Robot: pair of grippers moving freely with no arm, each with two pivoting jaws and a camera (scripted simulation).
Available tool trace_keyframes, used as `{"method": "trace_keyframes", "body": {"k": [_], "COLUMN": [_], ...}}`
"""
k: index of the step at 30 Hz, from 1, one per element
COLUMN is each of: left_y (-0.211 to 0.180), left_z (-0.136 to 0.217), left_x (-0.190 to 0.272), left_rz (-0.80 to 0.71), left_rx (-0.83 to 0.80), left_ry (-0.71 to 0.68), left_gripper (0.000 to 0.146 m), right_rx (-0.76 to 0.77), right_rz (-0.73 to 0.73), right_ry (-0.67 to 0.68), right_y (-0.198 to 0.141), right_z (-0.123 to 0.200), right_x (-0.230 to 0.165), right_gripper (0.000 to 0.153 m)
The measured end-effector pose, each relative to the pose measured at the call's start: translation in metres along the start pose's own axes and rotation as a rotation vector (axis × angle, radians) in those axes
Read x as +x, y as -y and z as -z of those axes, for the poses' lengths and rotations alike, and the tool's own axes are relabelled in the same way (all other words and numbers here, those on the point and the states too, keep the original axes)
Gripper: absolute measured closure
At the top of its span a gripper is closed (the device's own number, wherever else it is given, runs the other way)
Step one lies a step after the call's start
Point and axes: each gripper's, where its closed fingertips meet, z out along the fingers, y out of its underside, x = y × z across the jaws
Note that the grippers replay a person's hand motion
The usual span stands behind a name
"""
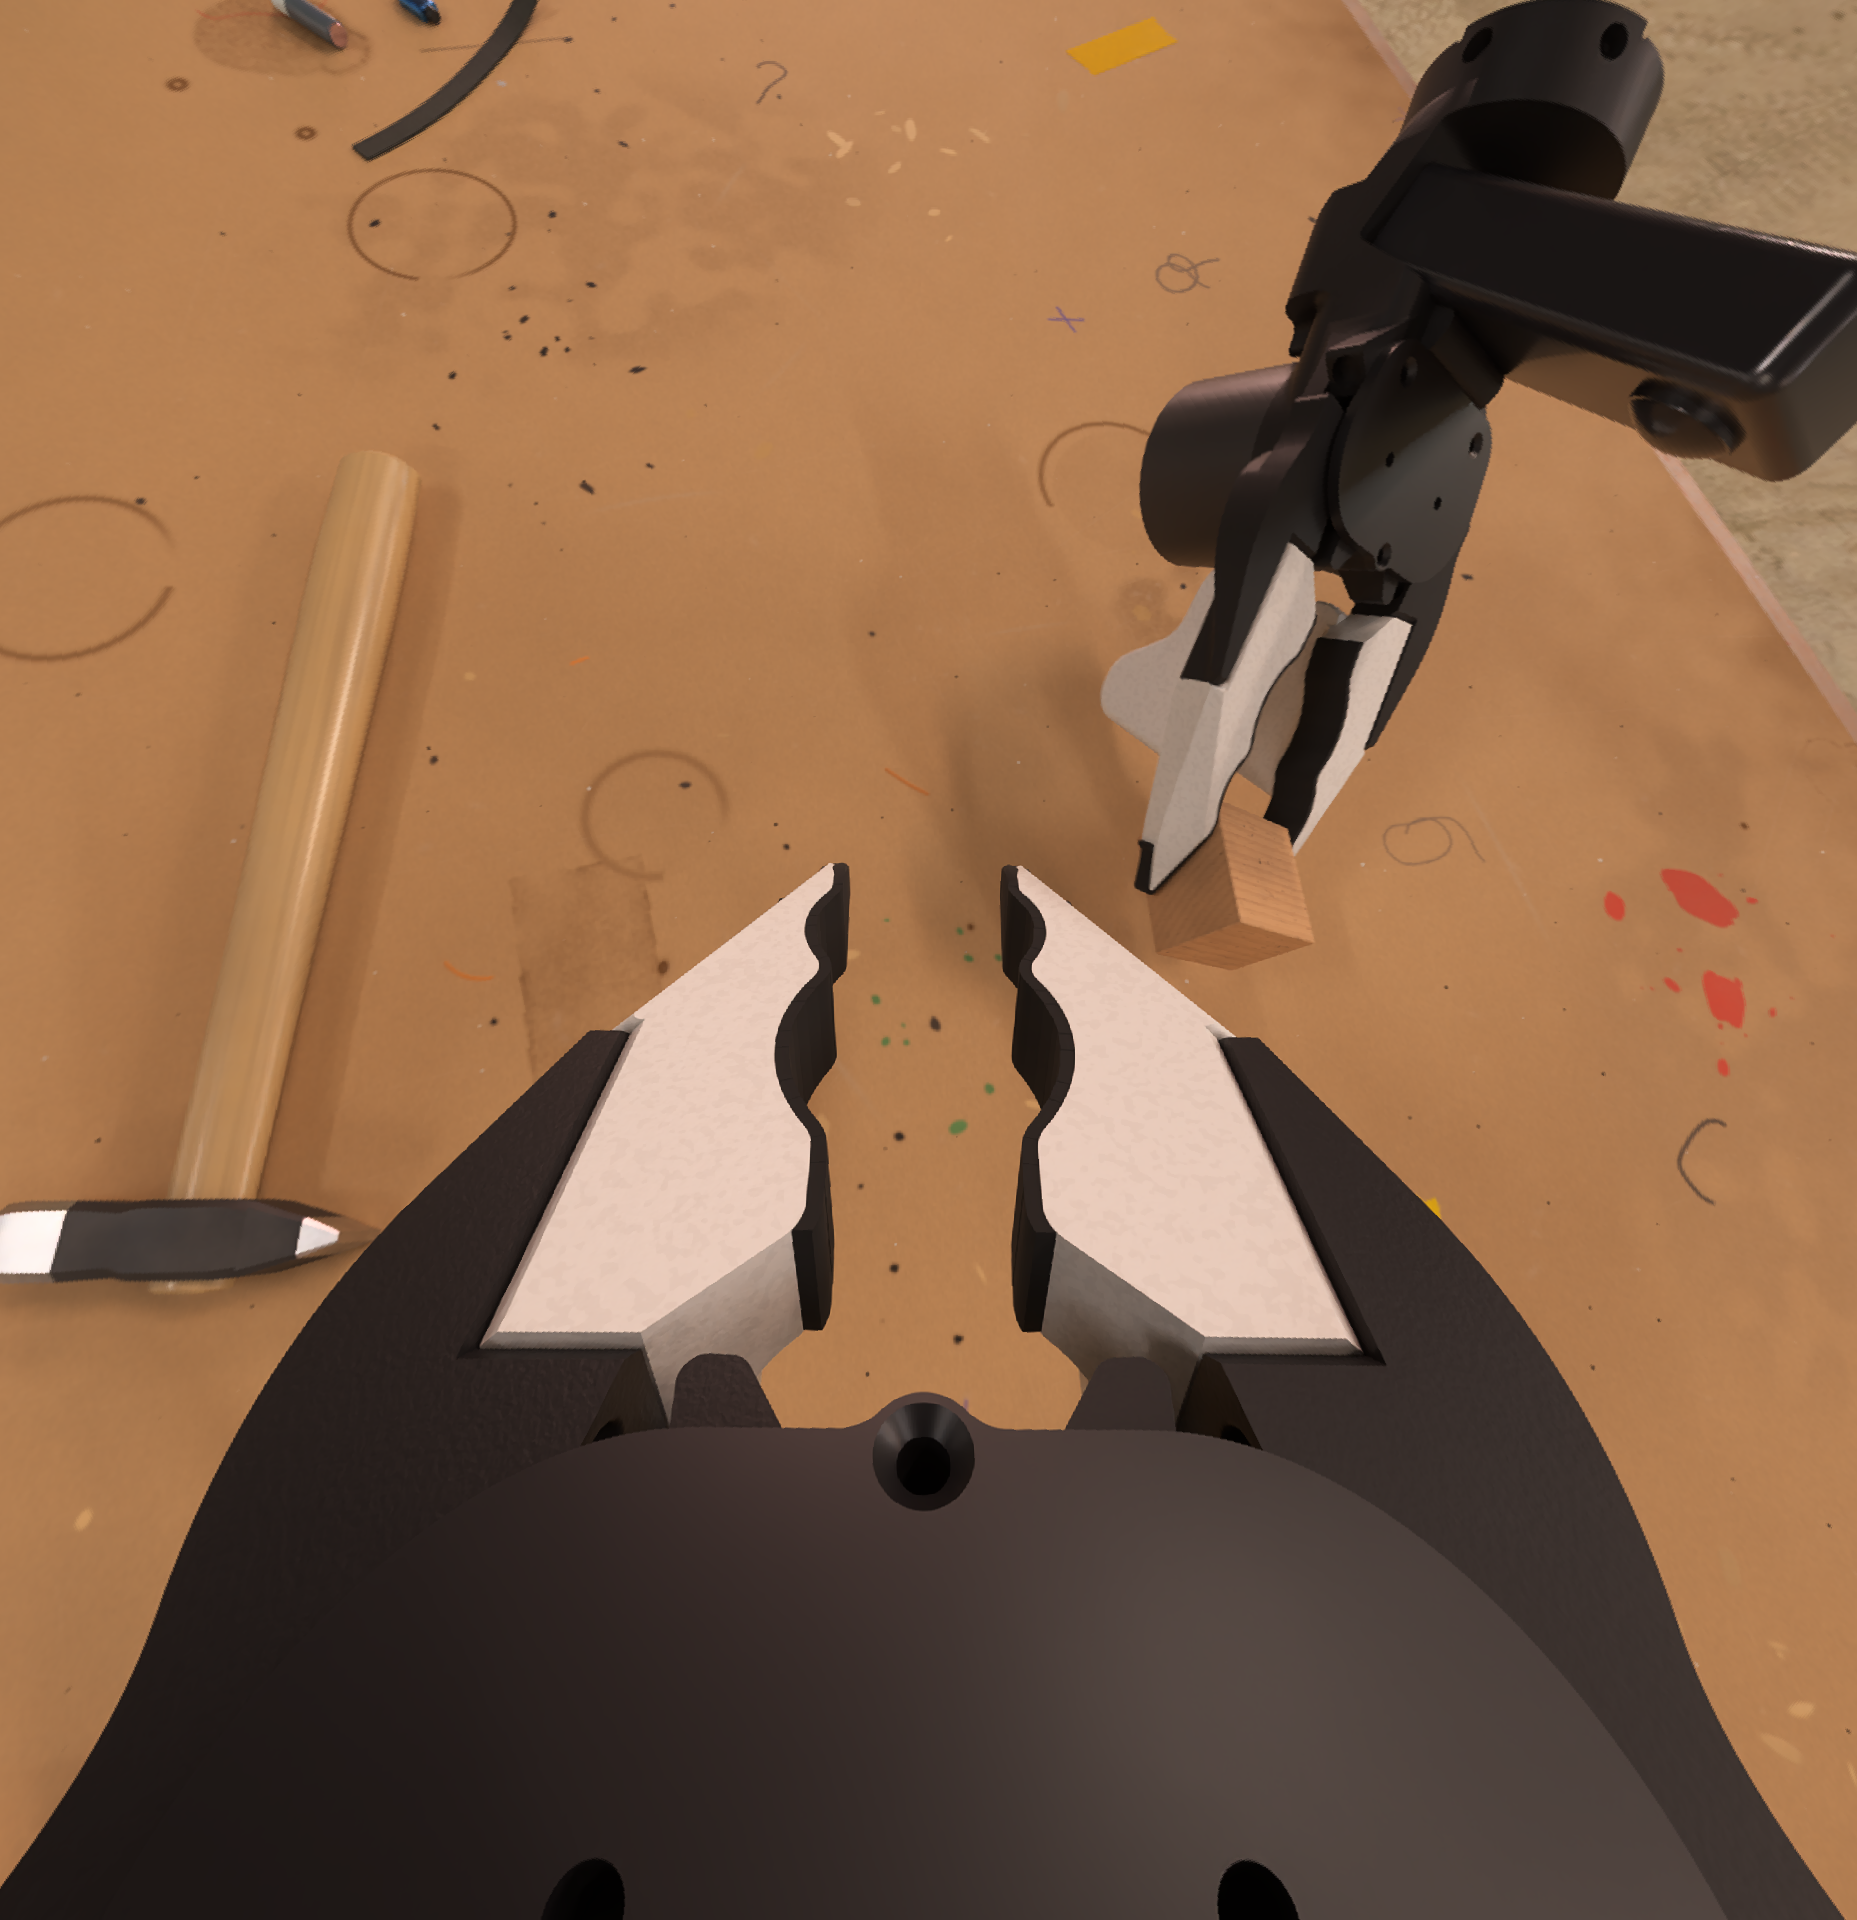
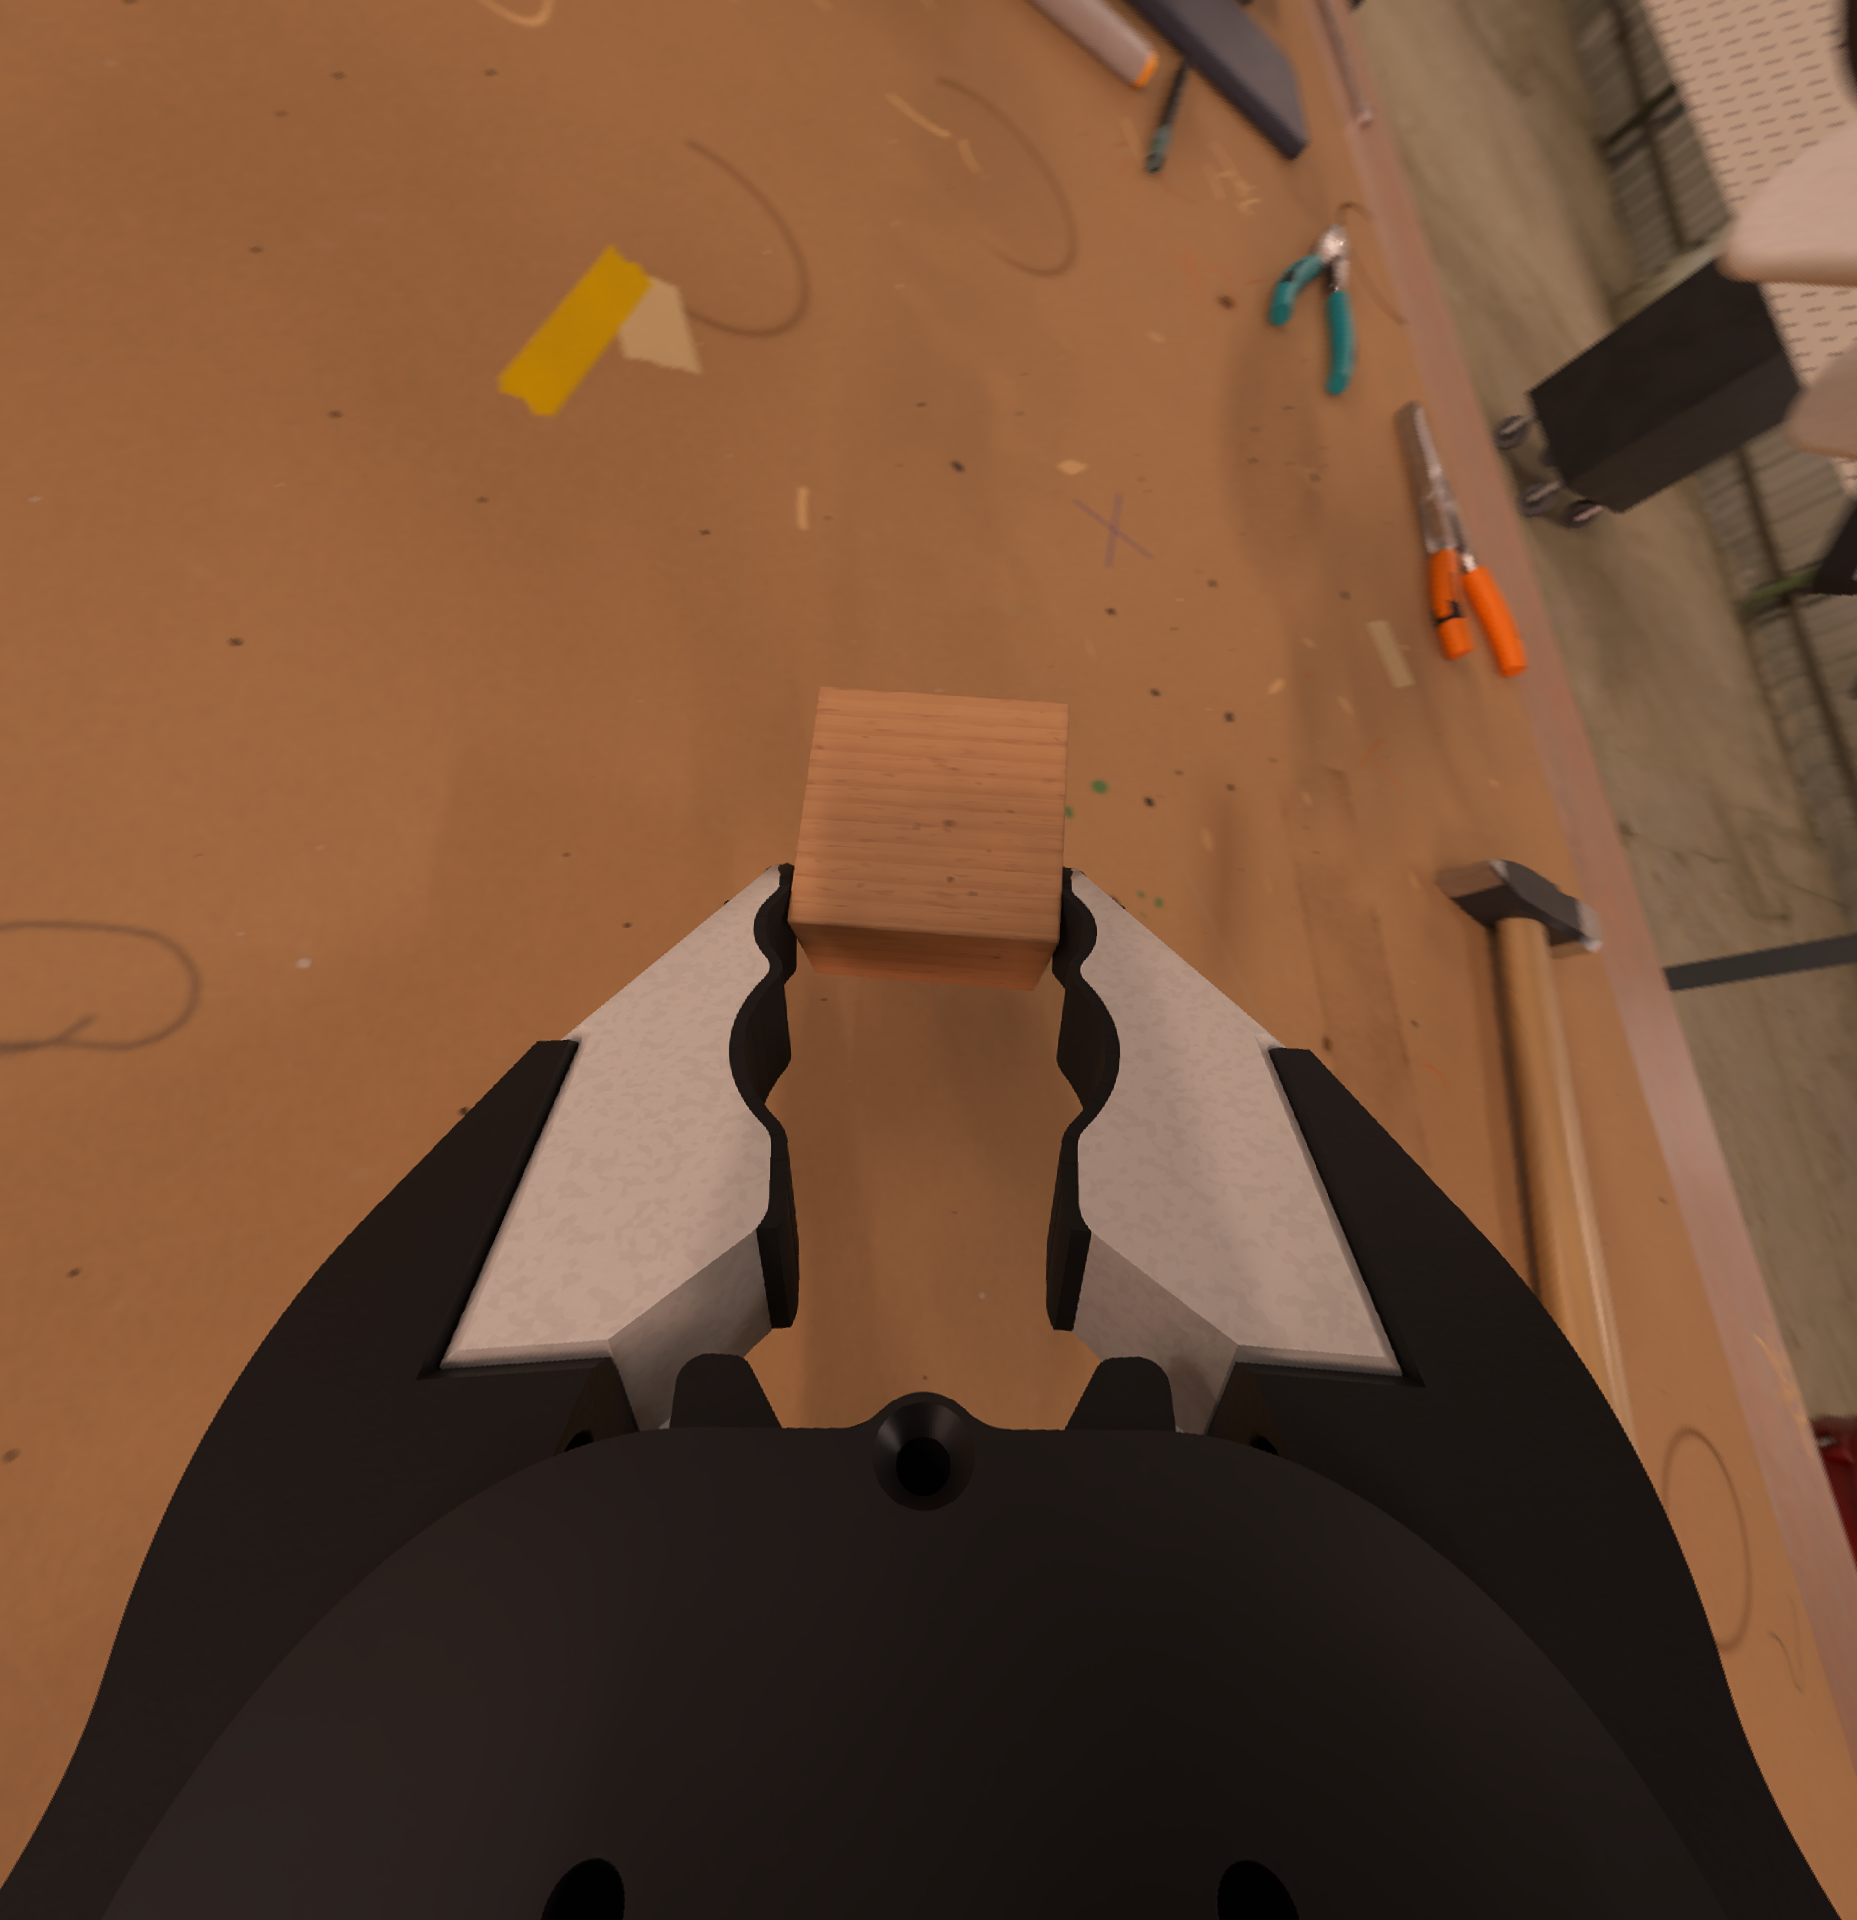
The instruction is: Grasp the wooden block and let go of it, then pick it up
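Note:
The wooden block (image 2: 934, 821) is a small light-brown cube on the brown tabletop (image 2: 384, 623). My right gripper (image 2: 929, 883) has its two fingertips pressed against the block's left and right sides at its near end, so it is shut on the block. I cannot tell whether the block is off the table. In the left wrist view the block (image 1: 1241, 904) sits between the right gripper's (image 1: 1220, 857) downward-pointing fingers, to the right of my left gripper (image 1: 924, 894). My left gripper is open and empty, low over the table.
A wooden-handled hammer (image 1: 311, 810) lies left of my left gripper; it also shows near the table edge (image 2: 1537, 1039). Teal pliers (image 2: 1329, 301), an orange-handled tool (image 2: 1464, 582) and yellow tape (image 2: 576, 332) lie farther off. The table edge (image 2: 1526, 675) runs along the right.

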Motion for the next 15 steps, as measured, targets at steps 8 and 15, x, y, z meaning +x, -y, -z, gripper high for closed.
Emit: {"method": "trace_keyframes", "body": {"k": [8, 15], "left_y": [0.013, 0.014], "left_z": [-0.011, -0.021], "left_x": [0.008, 0.004], "left_rz": [0.020, 0.118], "left_rx": [0.056, 0.075], "left_ry": [-0.065, -0.110], "left_gripper": [0.116, 0.111], "right_rx": [0.092, 0.118], "right_rz": [-0.120, -0.208], "right_ry": [-0.179, -0.332], "right_y": [0.004, -0.003], "right_z": [0.015, 0.030], "right_x": [0.038, 0.067], "right_gripper": [0.103, 0.103]}}
